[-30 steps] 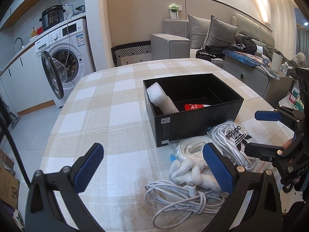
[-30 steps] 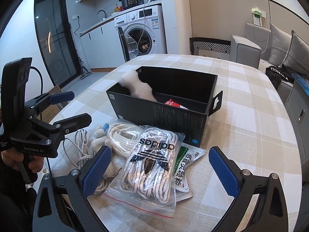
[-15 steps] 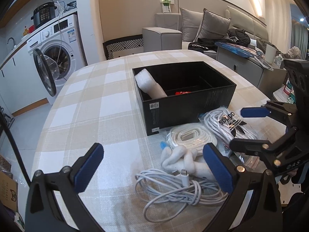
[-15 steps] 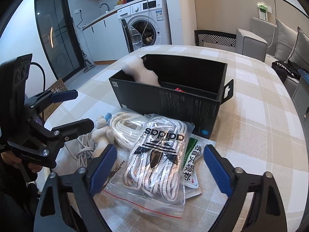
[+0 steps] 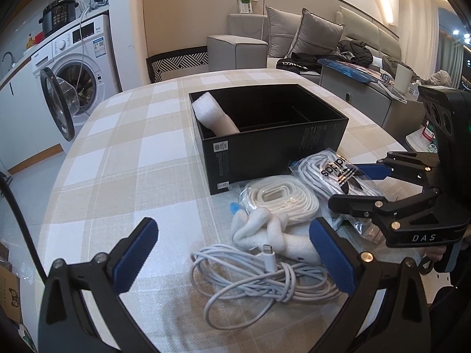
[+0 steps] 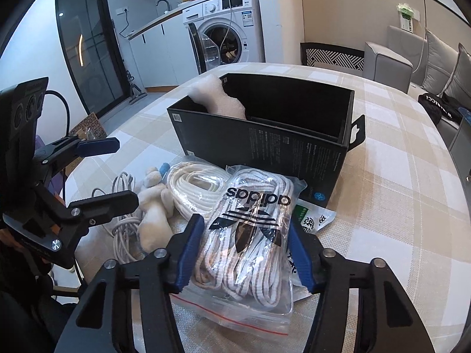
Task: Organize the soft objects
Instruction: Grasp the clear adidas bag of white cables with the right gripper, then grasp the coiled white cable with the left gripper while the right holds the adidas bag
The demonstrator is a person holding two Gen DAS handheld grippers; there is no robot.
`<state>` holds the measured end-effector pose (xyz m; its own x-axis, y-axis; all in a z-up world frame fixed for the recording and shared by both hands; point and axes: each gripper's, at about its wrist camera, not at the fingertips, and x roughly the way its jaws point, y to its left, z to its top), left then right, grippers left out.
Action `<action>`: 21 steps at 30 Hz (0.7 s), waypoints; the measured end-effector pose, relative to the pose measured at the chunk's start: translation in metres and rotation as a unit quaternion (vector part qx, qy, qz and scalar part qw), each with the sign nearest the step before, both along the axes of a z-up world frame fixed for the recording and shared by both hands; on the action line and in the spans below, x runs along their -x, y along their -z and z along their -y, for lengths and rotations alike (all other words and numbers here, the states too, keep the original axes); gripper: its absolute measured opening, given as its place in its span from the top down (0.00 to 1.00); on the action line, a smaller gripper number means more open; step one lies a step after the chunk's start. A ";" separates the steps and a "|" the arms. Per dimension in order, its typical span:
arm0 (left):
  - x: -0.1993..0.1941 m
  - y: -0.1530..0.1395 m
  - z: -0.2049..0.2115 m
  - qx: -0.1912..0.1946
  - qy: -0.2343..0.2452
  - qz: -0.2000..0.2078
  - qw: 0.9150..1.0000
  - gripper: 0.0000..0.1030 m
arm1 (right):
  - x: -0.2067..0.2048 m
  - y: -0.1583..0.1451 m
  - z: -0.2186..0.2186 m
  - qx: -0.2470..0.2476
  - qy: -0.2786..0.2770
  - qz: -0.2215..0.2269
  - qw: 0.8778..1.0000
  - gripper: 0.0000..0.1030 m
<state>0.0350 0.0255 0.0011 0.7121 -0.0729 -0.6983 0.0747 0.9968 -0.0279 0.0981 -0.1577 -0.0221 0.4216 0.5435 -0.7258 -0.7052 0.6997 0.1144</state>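
A black box (image 5: 273, 150) (image 6: 265, 144) stands on the checked table with a white foam piece (image 5: 216, 116) (image 6: 219, 101) leaning in its left end. In front of it lie a clear adidas bag of white laces (image 6: 250, 232) (image 5: 338, 176), a coil of white rope (image 5: 282, 200) (image 6: 194, 188), a white plush toy (image 5: 265, 235) (image 6: 153, 214) and a white charging cable (image 5: 256, 276) (image 6: 123, 220). My right gripper (image 6: 245, 253) straddles the adidas bag, jaws narrowed against its sides. My left gripper (image 5: 235, 253) is open above the cable and toy.
A green-printed packet (image 6: 312, 220) lies under the adidas bag by the box. The table (image 5: 117, 153) is round. A washing machine (image 5: 79, 67) with its door open stands to the left. A grey sofa (image 5: 294, 35) stands behind.
My right gripper has moved forward and down over the adidas bag, and its jaws have narrowed around it. My left gripper has come lower and closer to the cable and toy.
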 end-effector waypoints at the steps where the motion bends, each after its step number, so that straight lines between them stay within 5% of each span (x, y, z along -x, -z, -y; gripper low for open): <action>1: 0.000 0.000 0.000 0.001 0.001 0.000 1.000 0.00 | 0.001 0.000 0.001 -0.001 -0.001 0.002 1.000 0.52; 21: 0.015 0.012 -0.017 0.060 0.022 -0.041 0.997 0.00 | 0.013 -0.016 0.025 -0.053 -0.003 0.017 0.998 0.57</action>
